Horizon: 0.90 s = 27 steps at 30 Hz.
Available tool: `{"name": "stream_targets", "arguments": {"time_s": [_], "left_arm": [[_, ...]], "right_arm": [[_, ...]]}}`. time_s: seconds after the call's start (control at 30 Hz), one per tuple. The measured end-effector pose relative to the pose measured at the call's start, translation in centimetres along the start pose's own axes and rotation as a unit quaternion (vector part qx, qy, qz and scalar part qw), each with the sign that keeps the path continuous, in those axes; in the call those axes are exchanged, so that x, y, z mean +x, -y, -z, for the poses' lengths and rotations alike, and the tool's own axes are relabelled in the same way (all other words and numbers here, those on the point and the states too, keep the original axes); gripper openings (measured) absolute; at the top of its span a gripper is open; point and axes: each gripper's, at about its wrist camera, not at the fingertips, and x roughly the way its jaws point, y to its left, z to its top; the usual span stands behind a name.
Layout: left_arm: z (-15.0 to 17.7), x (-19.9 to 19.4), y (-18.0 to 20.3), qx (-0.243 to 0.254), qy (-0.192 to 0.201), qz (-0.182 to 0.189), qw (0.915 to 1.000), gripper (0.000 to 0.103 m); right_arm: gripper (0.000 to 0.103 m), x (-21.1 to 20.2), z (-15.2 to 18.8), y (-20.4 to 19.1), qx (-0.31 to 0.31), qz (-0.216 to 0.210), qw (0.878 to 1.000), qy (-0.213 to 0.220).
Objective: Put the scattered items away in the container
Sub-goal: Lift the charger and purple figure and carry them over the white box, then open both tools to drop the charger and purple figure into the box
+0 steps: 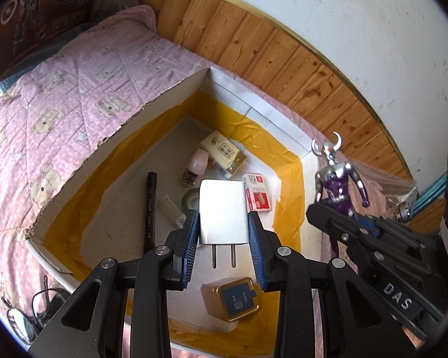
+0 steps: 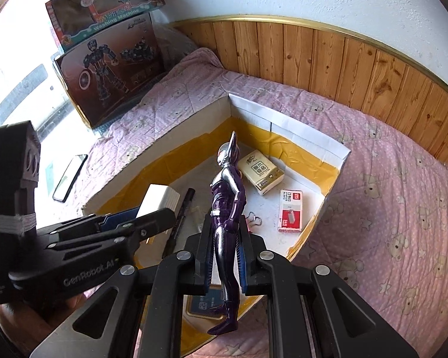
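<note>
Cardboard box (image 1: 176, 95), the open container on the pink quilt (image 1: 59, 89), lies directly below both tongs. Left gripper (image 1: 224, 223) pinches a white plug adapter (image 1: 222, 208) across its flat sides; the adapter's long axis runs along the fingers, prongs pointing back toward the camera. Right gripper (image 2: 224, 247) is clamped tight on a purple-and-silver action figure (image 2: 225, 197) at the legs, its long axis along the fingers, horned head pointing outward over the box floor. Both loads hang above the opening, the adapter nearer the middle.
</note>
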Motion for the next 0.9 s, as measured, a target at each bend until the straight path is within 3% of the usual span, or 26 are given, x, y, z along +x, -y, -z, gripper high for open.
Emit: {"name": "stream_targets", "arguments": {"time_s": [0.23, 0.4, 0.57, 0.77, 0.83, 0.9], "left_arm": [[0.3, 0.6, -0.9, -0.033, -0.032, 0.033, 0.9984, 0.034], [0.6, 0.5, -1.8, -0.057, -0.043, 0.035, 0.9969, 0.034], [0.9, 0.8, -1.5, -0.048, -0.048, 0.023, 0.9974, 0.034], [1.2, 1.9, -0.3, -0.014, -0.06, -0.022, 0.9978, 0.035], [1.1, 2.0, -0.2, -0.012, -0.064, -0.025, 0.9976, 0.039], [1.1, 1.9, 0.1, -0.006, -0.064, -0.032, 0.9975, 0.045]], "right_arm": [[0.014, 2.2, -1.5, 0.9, -0.002, 0.008, 0.999, -0.037], [0.014, 4.1, -2.6, 1.6, 0.003, 0.008, 0.998, -0.064], [0.014, 6.3, -3.5, 2.7, 0.014, 0.014, 0.996, -0.091], [0.015, 8.9, -4.1, 3.8, 0.04, -0.007, 0.99, -0.137], [0.018, 9.3, -4.1, 4.0, 0.04, 0.0, 0.989, -0.144], [0.043, 9.4, -3.8, 4.1, 0.044, 0.003, 0.988, -0.148]]}}
